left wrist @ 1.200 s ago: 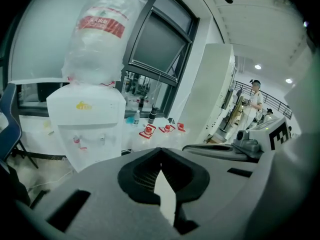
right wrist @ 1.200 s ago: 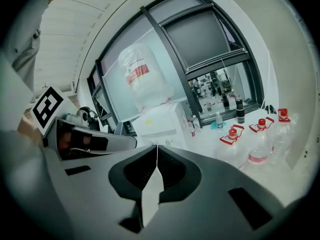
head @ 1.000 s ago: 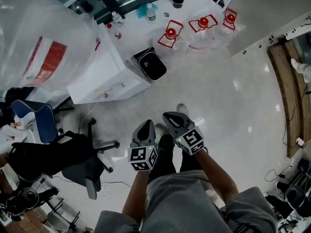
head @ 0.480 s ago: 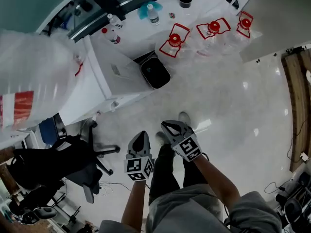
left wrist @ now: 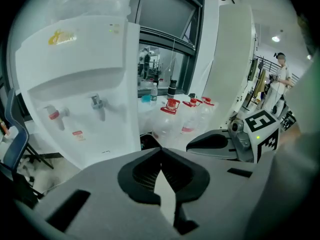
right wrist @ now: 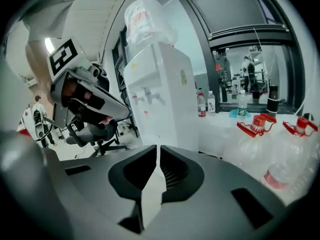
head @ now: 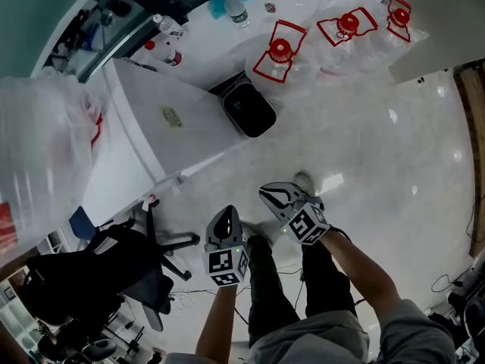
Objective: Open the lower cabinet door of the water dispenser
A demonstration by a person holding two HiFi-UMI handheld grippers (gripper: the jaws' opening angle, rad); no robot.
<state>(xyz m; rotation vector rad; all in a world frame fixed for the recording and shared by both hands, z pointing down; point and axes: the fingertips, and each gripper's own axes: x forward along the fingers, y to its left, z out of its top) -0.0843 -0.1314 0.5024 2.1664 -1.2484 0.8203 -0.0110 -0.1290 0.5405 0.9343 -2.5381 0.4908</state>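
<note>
- Inverted clear plastic bottle (head: 34,150): seated on top of the dispenser, far left in the head view.
- White box-shaped water dispenser (head: 163,123): stands at the far edge of the glossy pale floor (head: 379,150), by the dark-framed glass wall; a red tap and a grey tap on its front.
- Lower cabinet door (left wrist: 95,141): the front panel under the taps; well apart from both claws.
- Black wheeled office chair (head: 114,268): on the floor near the dispenser's base.
- Left claw (head: 226,217): jaws pressed together, nothing between them.
- Black waste bin (head: 248,109): just beside the dispenser's right side.
- Right claw (head: 271,194): jaws together, empty; beside the left claw.
- Clear plastic water jugs with red caps (head: 280,55): a row of three at the floor's far edge, right of the bin.
</note>
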